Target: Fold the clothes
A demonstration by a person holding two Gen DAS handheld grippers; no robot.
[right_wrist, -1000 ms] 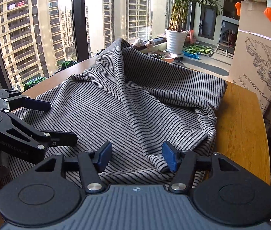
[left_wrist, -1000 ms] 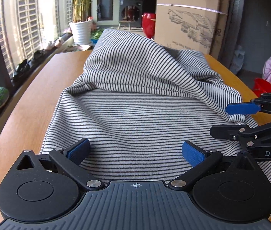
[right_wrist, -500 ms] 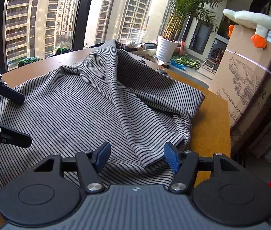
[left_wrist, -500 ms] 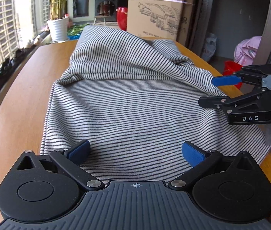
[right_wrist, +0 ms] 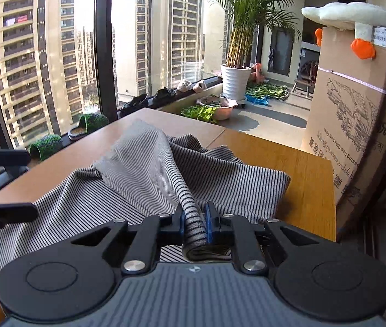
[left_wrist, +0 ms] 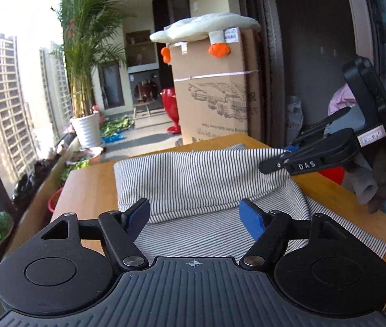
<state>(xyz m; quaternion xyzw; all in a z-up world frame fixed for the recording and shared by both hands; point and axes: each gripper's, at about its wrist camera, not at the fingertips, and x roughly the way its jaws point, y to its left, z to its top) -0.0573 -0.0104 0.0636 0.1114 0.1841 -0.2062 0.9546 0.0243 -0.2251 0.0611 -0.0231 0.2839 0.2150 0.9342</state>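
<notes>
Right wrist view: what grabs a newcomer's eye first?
The right gripper, in the foreground, has its fingers pinched on a bunched fold of the striped garment, pulling the cloth into a ridge above the wooden table. Its jaws have just been closing onto that fold. Behind, a big cardboard box stands at right with a plush duck draped on top, and a tall potted palm by the window.
</notes>
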